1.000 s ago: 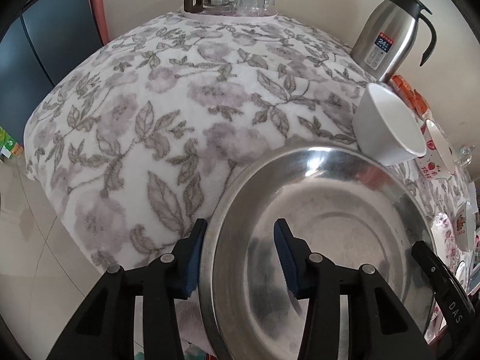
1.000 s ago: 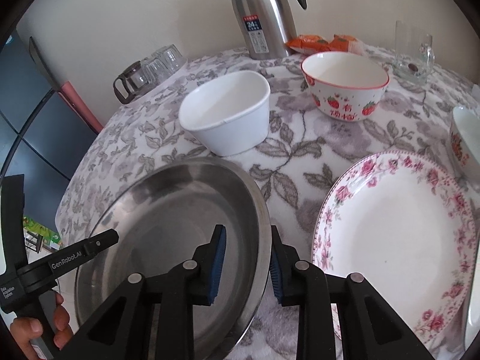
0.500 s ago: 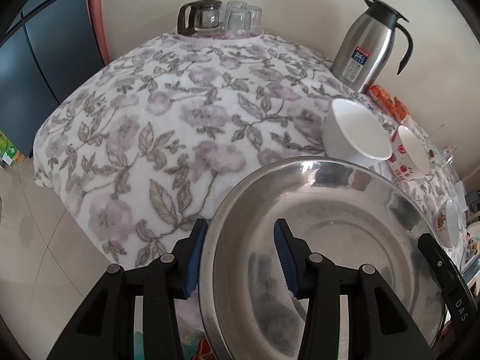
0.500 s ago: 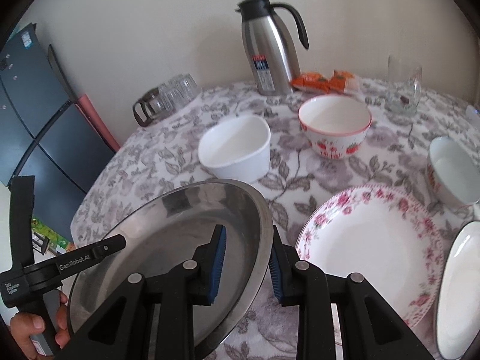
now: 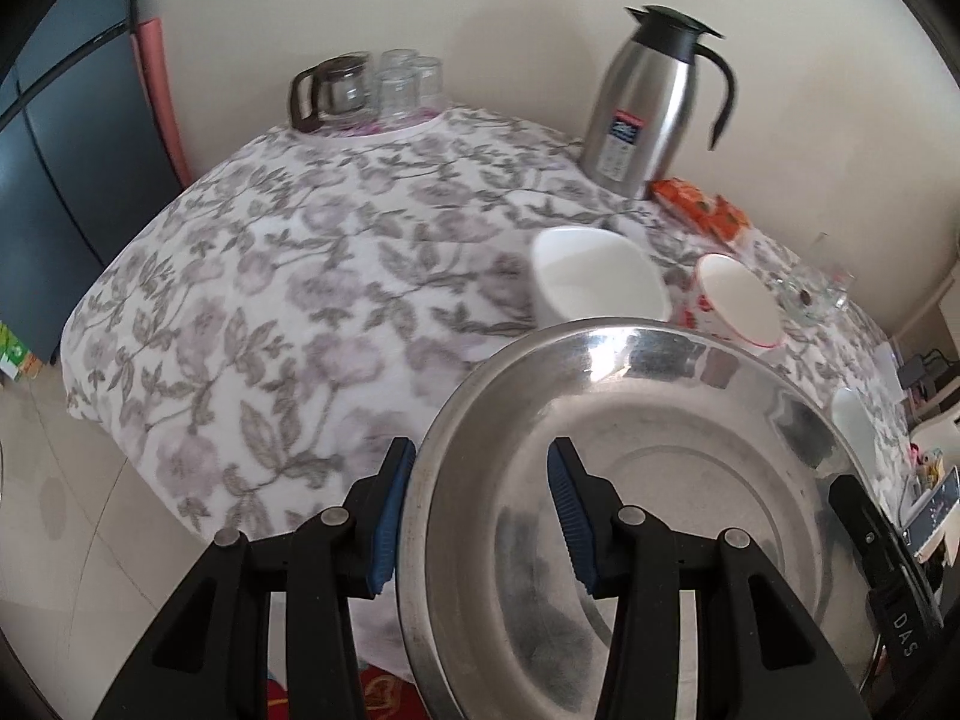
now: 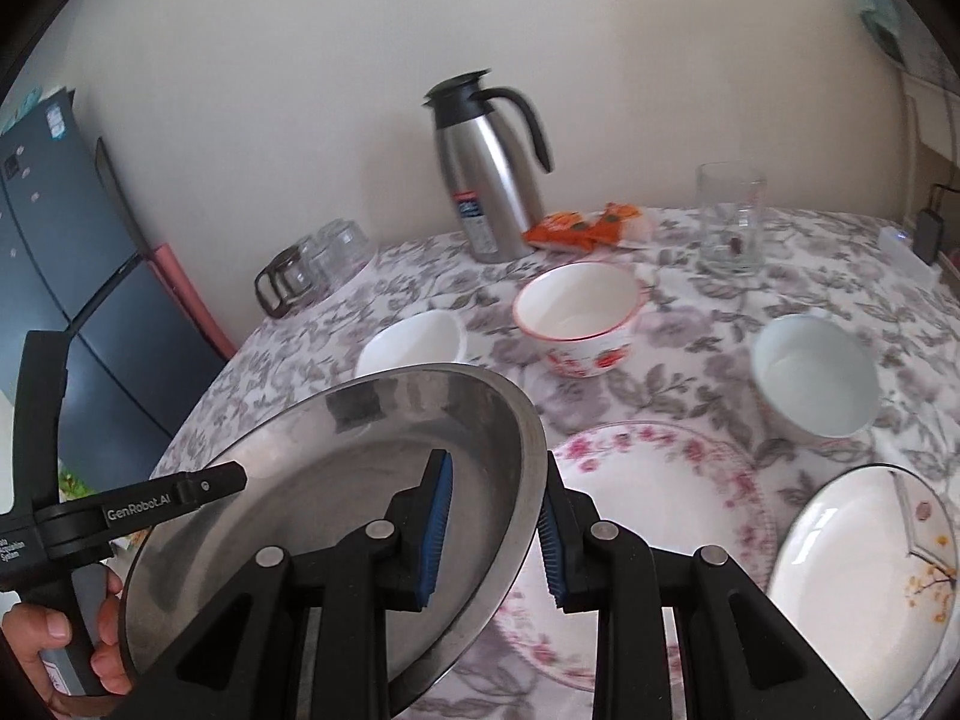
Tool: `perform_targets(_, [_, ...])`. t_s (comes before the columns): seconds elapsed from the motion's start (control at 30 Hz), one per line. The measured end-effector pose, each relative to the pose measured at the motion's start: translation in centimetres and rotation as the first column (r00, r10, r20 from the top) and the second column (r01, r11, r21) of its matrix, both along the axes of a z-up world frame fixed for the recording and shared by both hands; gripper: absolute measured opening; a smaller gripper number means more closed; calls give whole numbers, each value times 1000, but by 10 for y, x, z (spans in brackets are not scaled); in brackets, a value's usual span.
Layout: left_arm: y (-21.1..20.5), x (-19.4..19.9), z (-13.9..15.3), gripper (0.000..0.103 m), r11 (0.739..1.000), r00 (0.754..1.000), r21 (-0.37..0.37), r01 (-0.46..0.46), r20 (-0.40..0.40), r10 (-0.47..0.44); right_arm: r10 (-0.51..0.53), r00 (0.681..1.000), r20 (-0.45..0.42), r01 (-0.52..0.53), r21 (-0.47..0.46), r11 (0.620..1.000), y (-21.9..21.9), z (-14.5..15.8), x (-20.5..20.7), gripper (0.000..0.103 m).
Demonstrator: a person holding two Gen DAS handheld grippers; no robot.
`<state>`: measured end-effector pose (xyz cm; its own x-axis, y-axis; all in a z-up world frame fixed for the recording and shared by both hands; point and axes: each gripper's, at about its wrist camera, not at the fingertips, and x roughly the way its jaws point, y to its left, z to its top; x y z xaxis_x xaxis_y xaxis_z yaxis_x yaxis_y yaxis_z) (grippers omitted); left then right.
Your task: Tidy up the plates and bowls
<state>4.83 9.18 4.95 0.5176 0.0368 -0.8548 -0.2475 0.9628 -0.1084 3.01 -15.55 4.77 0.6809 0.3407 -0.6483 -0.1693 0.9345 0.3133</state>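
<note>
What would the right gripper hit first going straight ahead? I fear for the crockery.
Holding the steel plate, the right gripper likely meets the strawberry bowl first; depth is unclear.

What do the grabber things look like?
Both are black plastic. The left gripper and the right gripper each have two fingers with ribbed blue pads and silver bolts. White lettering on one reads GenRobot.AI. No sleeve shows.

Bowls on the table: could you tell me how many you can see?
3: plain white bowl behind the steel plate, strawberry bowl mid-table, pale bowl right. Others may be hidden.
</note>
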Motion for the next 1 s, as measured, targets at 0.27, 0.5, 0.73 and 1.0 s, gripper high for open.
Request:
perform_targets(0.27, [-63, 14, 3, 47, 996, 996, 6, 89, -8, -89, -113, 993, -14, 114, 51, 992, -65, -3, -5, 29])
perform_targets(0.5, [-110, 24, 2, 47, 986, 986, -26, 164, -23, -164, -204, 979, -13, 205, 59, 977, -105, -2, -8, 30])
perform_targets(0.73, [-143, 34, -15, 47, 974, 972, -20, 228, -56, -228, -260, 962, -87, 266, 72, 961, -135, -24, -5, 30])
perform_targets(1.0, [-143, 44, -26, 47, 973, 970, -15, 230, -72, -231, -248, 962, -118, 254, 37, 967, -127, -37, 2, 30])
